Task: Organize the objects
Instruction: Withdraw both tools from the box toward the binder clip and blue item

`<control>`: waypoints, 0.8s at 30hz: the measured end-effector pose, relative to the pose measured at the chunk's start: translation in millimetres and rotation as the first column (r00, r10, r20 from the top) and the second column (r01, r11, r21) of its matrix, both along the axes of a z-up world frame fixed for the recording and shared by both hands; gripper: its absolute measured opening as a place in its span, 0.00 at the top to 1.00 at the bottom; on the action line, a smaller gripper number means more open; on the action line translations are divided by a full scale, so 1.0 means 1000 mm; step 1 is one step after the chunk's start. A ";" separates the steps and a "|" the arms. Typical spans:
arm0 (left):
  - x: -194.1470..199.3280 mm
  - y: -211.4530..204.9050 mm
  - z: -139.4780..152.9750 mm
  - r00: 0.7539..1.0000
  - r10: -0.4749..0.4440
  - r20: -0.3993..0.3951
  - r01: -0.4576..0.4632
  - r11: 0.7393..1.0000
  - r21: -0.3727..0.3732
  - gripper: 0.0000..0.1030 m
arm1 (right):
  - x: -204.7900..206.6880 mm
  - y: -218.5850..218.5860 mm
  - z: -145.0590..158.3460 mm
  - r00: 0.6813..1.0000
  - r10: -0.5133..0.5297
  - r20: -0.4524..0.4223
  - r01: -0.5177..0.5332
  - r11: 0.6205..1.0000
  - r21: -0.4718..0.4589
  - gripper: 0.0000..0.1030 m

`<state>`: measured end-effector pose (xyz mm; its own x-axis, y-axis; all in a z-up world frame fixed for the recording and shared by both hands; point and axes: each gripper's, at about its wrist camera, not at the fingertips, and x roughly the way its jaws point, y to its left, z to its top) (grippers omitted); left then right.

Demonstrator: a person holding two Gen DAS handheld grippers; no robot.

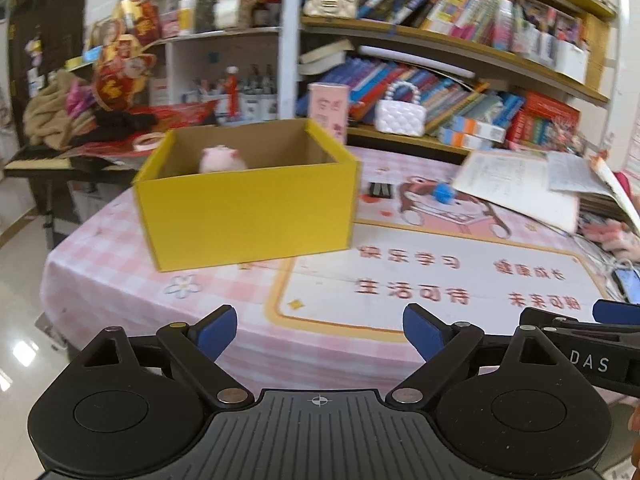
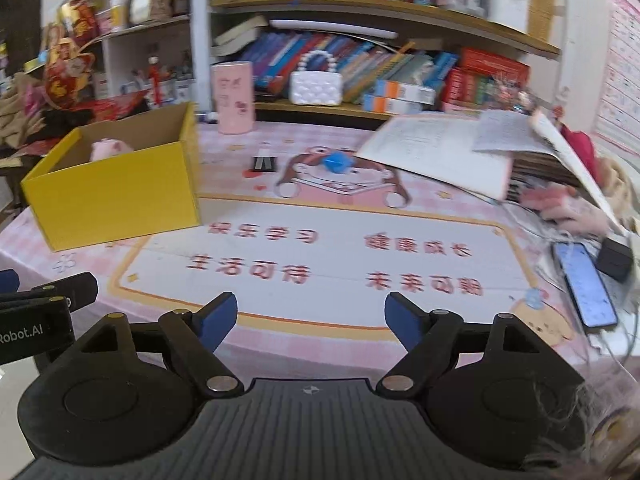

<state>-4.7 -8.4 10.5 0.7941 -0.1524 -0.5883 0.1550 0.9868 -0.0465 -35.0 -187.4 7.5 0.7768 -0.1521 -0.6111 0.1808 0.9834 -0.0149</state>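
The left gripper (image 1: 319, 330) hangs over the near edge of the counter (image 1: 120, 280), and its blue fingers (image 1: 214, 330) stand wide apart with nothing between them. The right gripper (image 2: 311, 320) is just beside it, also above the near edge, and its fingers (image 2: 402, 322) are spread with only the printed cloth visible in the gap.

A yellow box (image 1: 248, 208) stands open near the far left corner of the counter. Inside it lies a pink soft toy (image 1: 222, 159), close to the back wall of the box; only its upper part shows over the rim.

Past the box, toward the far edge, a small black and grey thing (image 2: 264, 163) lies flat on the cloth; what it is I cannot tell. Near it, more to the right, sits a small blue block (image 2: 337, 161). A pink round container (image 2: 233, 97) stands upright at the far edge.

A pile of papers (image 2: 436, 152) covers the far right corner. A phone (image 2: 587, 284) with a lit screen lies along the right edge, and a small black box (image 2: 614, 258) is just beside it.
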 end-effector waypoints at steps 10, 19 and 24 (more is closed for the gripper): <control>0.010 -0.040 -0.004 0.994 -0.111 -0.017 0.111 0.994 0.013 0.10 | -0.004 -0.035 -0.004 0.994 -0.105 -0.024 0.105 0.994 0.010 0.20; 0.032 -0.066 -0.006 0.992 -0.123 -0.031 0.123 0.992 0.020 0.10 | 0.013 -0.062 -0.007 0.992 -0.119 -0.048 0.120 0.993 0.019 0.19; 0.047 -0.085 -0.008 0.991 -0.131 -0.040 0.132 0.991 0.035 0.10 | 0.030 -0.079 -0.010 0.990 -0.121 -0.068 0.123 0.992 0.029 0.19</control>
<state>42.4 -92.9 2.4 0.7460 -0.2311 -0.6246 0.2822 0.9592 -0.0178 -4.5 -266.3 -2.1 0.7117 -0.2219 -0.6665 0.2989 0.9543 0.0014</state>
